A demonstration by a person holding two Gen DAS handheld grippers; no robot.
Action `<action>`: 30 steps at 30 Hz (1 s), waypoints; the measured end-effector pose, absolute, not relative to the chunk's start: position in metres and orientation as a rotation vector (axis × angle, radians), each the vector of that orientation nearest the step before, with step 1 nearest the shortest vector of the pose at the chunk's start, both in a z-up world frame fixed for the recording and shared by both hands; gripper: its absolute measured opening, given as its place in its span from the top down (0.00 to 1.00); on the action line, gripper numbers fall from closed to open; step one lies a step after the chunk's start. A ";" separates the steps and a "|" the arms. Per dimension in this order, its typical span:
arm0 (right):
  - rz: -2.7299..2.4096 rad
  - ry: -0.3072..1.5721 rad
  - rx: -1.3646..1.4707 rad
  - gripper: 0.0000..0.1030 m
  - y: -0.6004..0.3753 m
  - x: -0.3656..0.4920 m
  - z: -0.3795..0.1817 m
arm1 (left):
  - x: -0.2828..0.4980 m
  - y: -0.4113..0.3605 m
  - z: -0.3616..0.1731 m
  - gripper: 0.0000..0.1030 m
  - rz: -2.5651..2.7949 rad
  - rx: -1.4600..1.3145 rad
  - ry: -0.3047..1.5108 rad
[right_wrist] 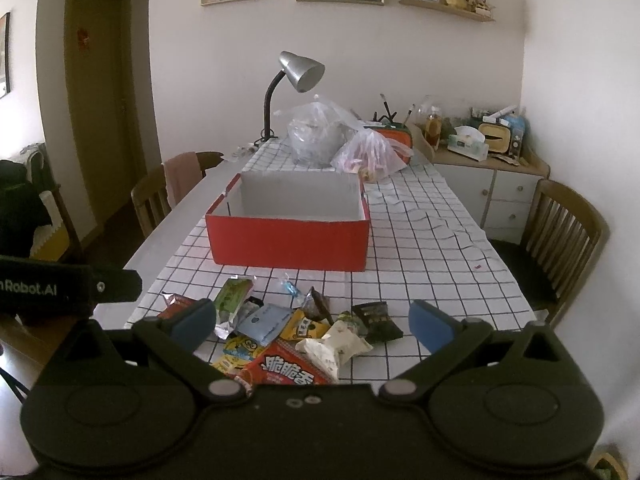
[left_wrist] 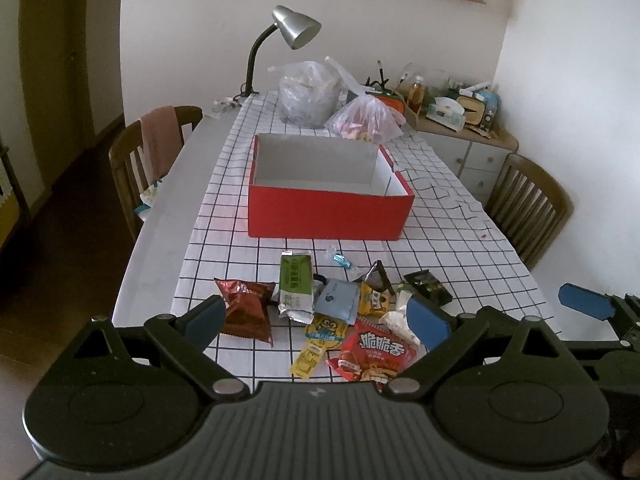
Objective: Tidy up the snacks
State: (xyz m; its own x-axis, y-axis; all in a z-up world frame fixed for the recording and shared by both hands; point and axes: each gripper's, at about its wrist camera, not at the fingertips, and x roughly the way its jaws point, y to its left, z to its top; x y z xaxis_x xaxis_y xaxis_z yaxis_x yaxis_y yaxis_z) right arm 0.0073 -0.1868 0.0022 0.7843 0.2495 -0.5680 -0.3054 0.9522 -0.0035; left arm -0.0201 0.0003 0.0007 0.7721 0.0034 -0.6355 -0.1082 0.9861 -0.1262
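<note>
While level, both tongs (left_wrist: pixel 318 322) (right_wrist: pixel 312 322) agape.

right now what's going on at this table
A person holds a two-finger tool in each hand over a pile of snack packets on the checked tablecloth. Both the left tool and the right tool are open and hold nothing. The red box behind the pile shows no snacks inside, so sorting has not visibly begun.

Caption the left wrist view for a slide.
Open left gripper hovers over scattered snack packets before an empty red box.
</note>
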 end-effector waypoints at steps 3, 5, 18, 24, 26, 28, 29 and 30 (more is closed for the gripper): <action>0.303 0.603 -0.097 0.00 -0.187 0.008 0.002 | -0.020 0.000 0.000 0.05 0.062 -0.159 0.690; 0.306 0.606 -0.099 0.00 -0.186 0.009 0.002 | -0.019 0.000 0.000 0.05 0.065 -0.160 0.693; 0.333 0.651 -0.108 0.00 -0.191 0.041 -0.012 | 0.012 -0.002 -0.013 0.05 0.105 -0.176 0.739; 0.338 0.723 -0.068 0.02 -0.199 0.072 -0.033 | 0.036 0.008 -0.028 0.05 0.154 -0.209 0.791; 0.346 0.745 -0.065 0.04 -0.200 0.081 -0.041 | 0.042 0.012 -0.033 0.05 0.176 -0.215 0.796; 0.351 0.764 -0.064 0.04 -0.201 0.090 -0.048 | 0.049 0.019 -0.039 0.06 0.201 -0.237 0.811; 0.354 0.774 -0.061 0.04 -0.203 0.095 -0.051 | 0.052 0.023 -0.042 0.06 0.215 -0.244 0.816; 0.358 0.784 -0.059 0.05 -0.204 0.100 -0.055 | 0.056 0.026 -0.046 0.06 0.229 -0.247 0.821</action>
State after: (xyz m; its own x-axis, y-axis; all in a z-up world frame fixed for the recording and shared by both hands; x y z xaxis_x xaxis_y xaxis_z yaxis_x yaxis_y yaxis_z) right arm 0.0998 -0.2036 -0.0553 0.6513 0.2935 -0.6998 -0.3369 0.9381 0.0799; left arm 0.0562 0.0257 -0.0461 0.6597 0.1048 -0.7441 -0.2947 0.9470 -0.1279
